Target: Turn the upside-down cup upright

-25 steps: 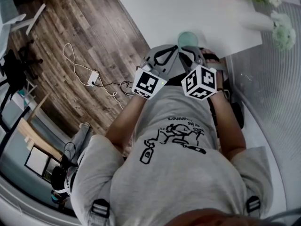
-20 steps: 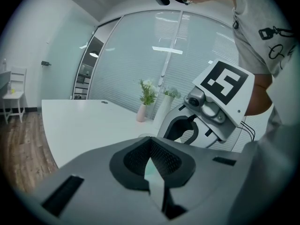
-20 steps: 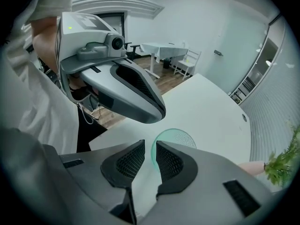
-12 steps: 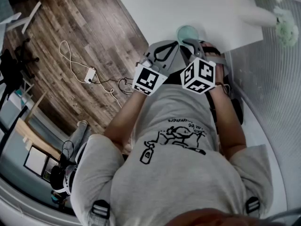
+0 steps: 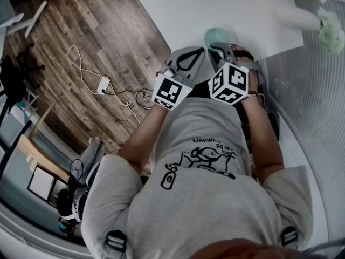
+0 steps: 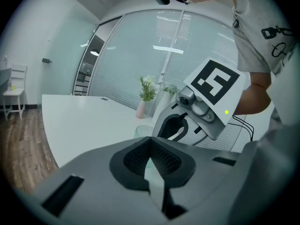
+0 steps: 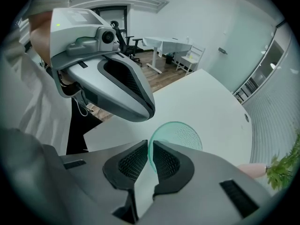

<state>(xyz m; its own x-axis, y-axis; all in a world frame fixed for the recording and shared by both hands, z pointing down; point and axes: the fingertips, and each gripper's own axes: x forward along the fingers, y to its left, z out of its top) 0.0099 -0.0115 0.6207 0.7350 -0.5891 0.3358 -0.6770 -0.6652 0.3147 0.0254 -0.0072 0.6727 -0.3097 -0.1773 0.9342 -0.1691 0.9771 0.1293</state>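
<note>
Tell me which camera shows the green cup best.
The right gripper view: the cup sits close, its textured base clear. The head view shows it small and partly covered; the left gripper view shows only a sliver.

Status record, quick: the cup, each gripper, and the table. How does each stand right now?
cup: translucent green, on the white table, near its edge
right gripper: jaws have just been closing, cup wall pinched between the pads
left gripper: shut, empty, beside the right one
cup orientation: cannot tell
</note>
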